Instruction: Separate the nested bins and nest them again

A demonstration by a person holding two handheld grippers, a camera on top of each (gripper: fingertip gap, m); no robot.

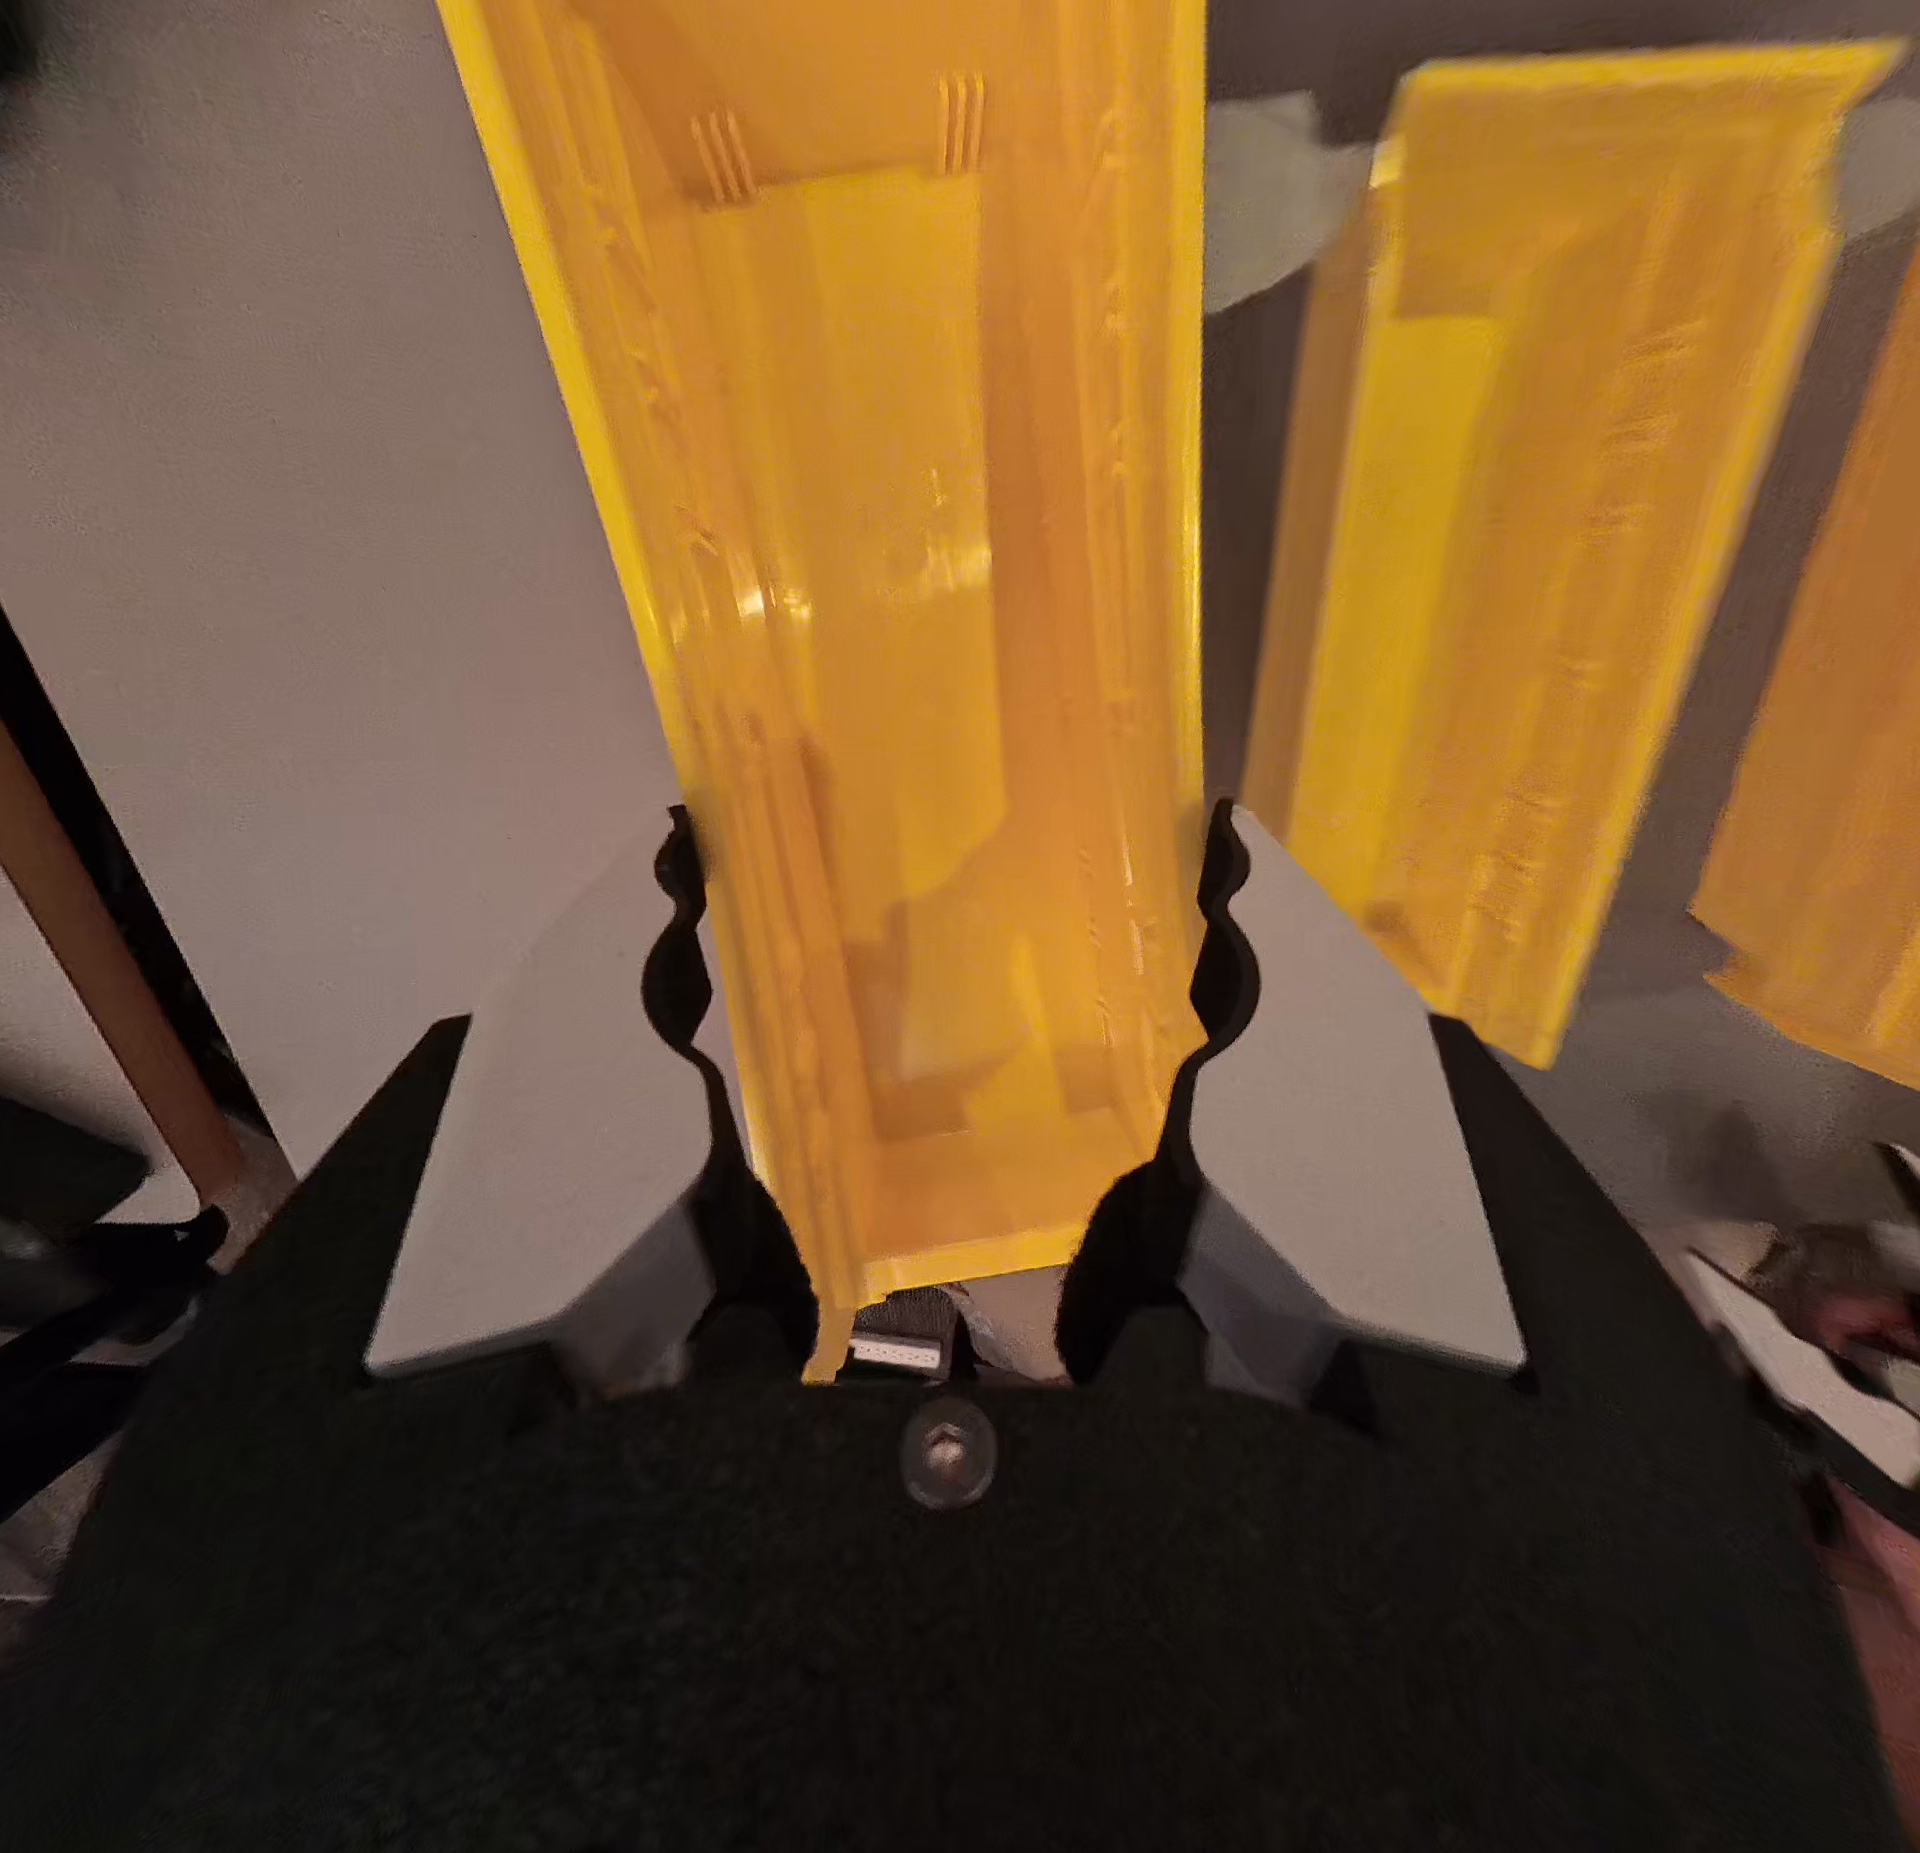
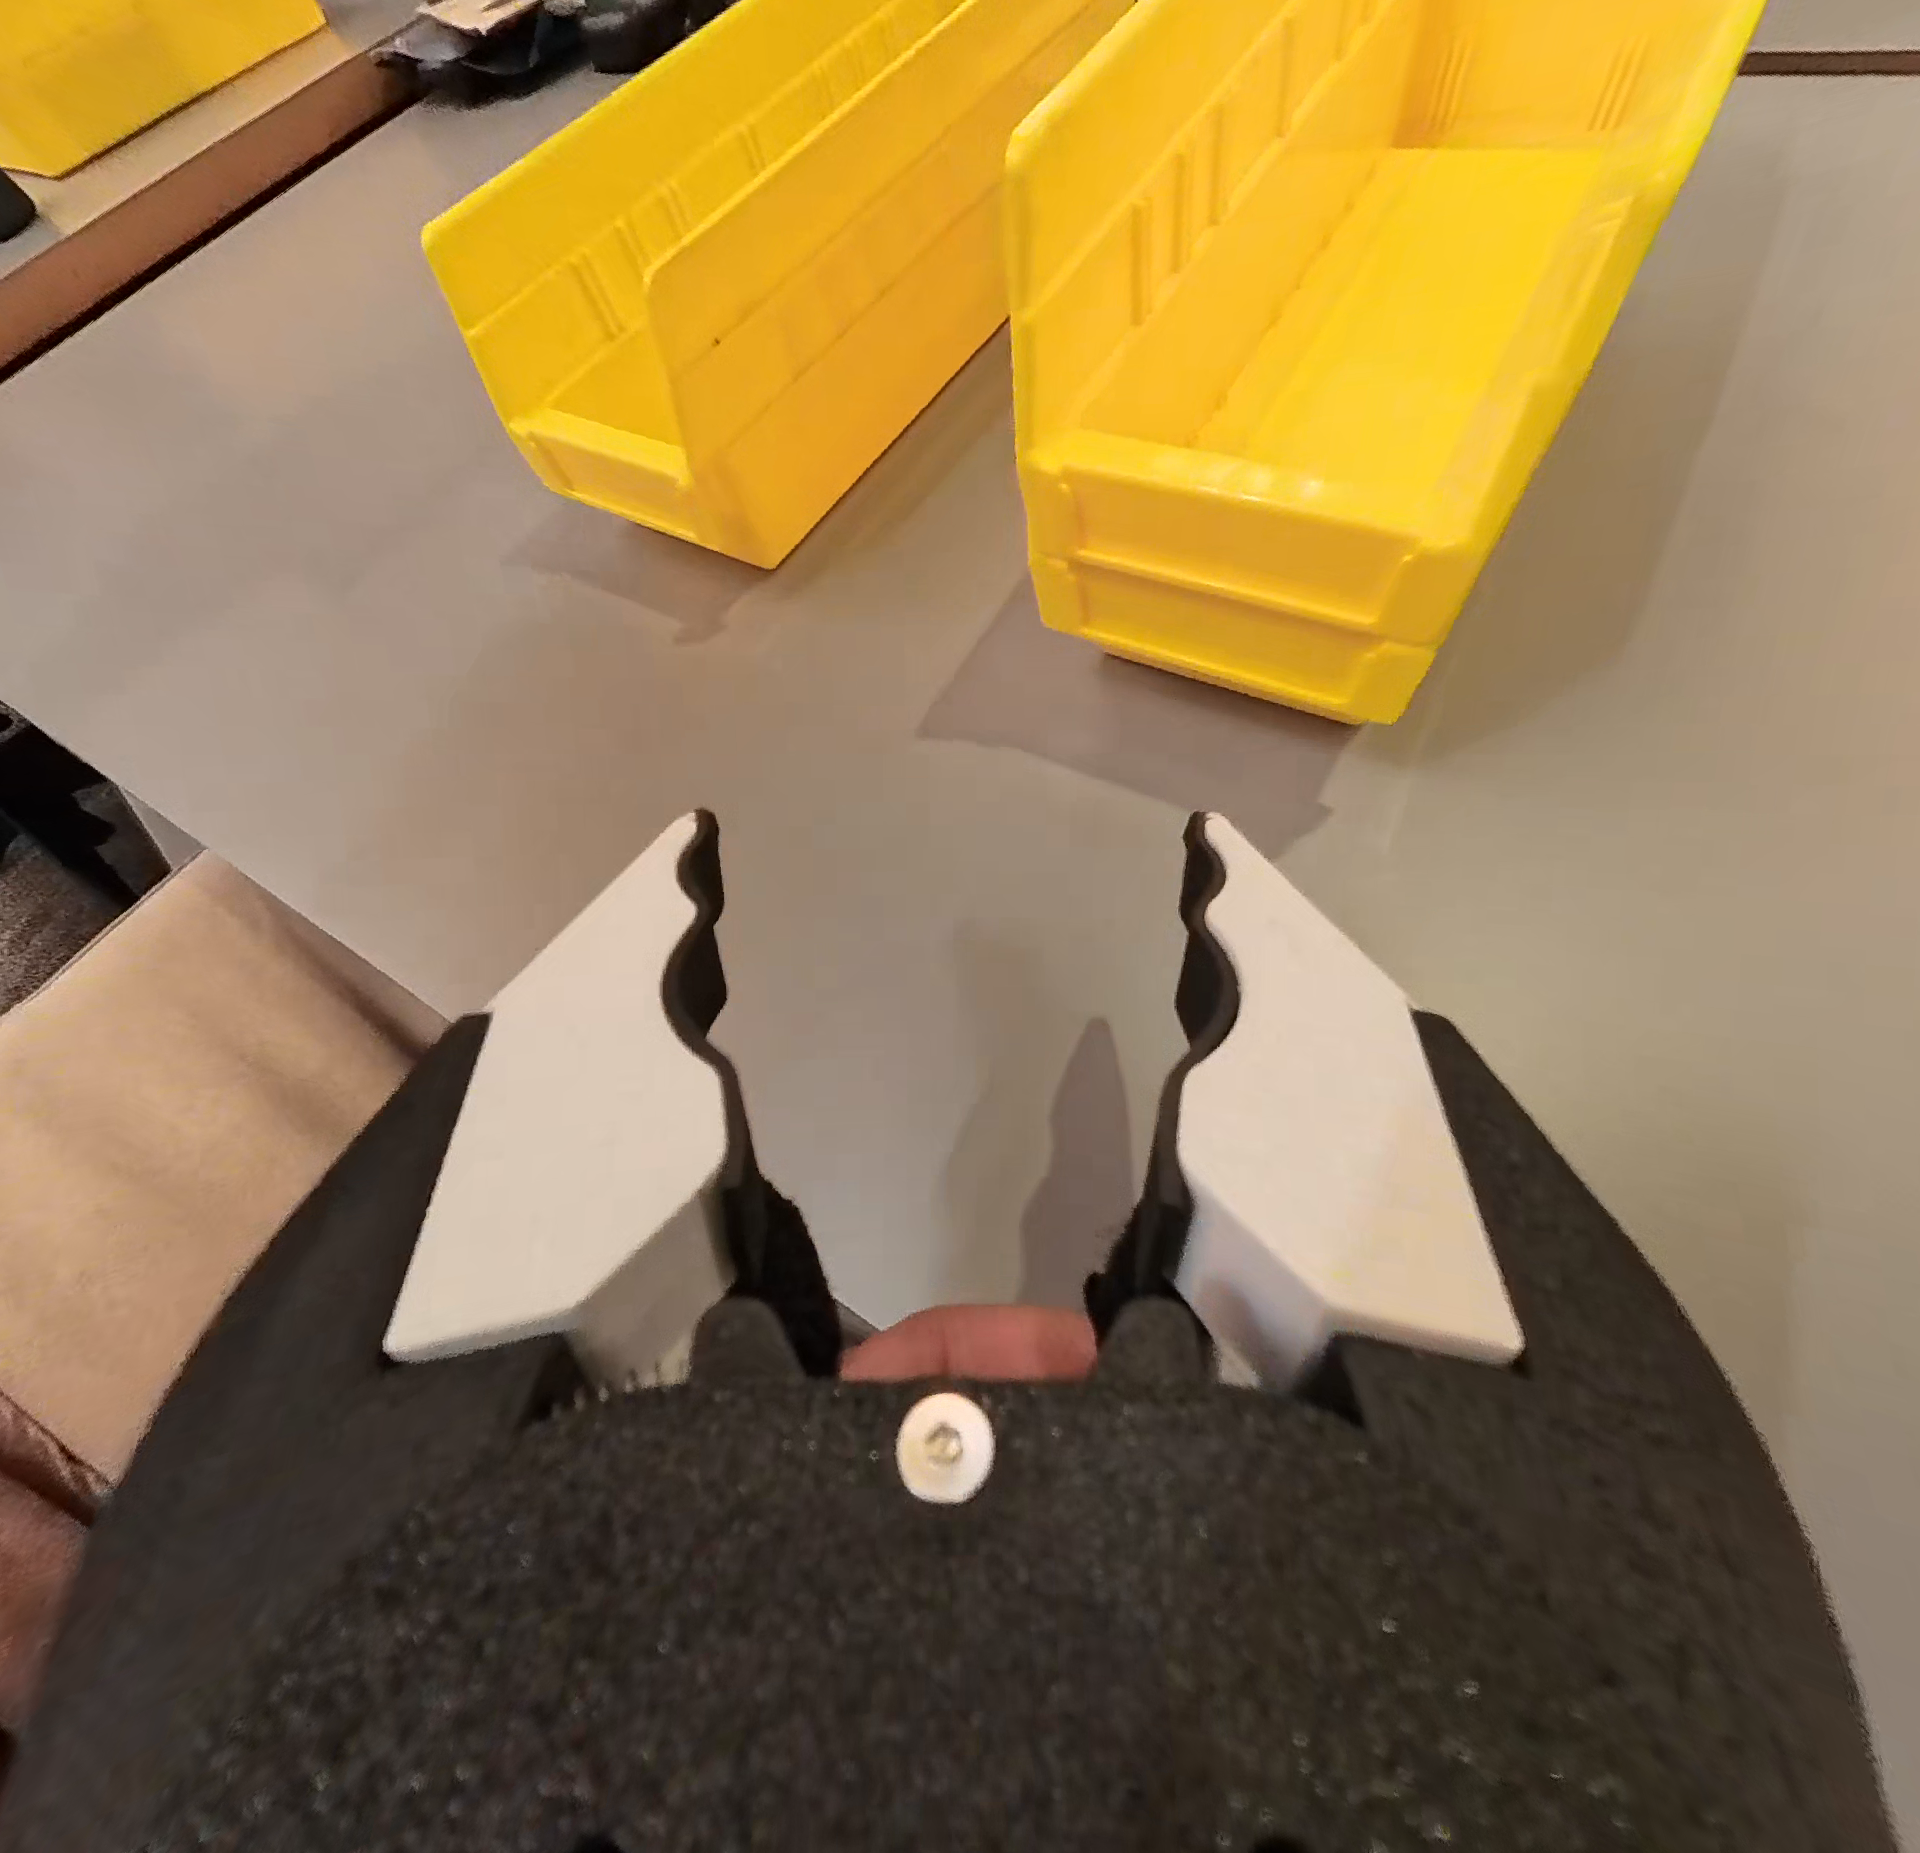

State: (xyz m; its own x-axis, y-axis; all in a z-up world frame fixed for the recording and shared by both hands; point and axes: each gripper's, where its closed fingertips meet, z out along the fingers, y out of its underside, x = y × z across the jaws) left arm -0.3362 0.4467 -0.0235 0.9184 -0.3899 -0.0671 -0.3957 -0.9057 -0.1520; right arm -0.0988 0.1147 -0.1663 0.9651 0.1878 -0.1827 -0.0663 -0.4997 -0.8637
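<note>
My left hand-held gripper pinching yellow bin end; right hand-held gripper spread, empty. Bin light, stiff, slick; I'd grip rim.

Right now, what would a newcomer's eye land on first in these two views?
The long yellow bin filling the left wrist view, its near end held between the left gripper fingers. Next, on the grey table, a single bin beside a nested pair, ahead of the open, empty right gripper.

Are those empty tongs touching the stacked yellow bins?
Apart. The right wrist view shows bare grey table between the right tongs and the stacked bins.
</note>
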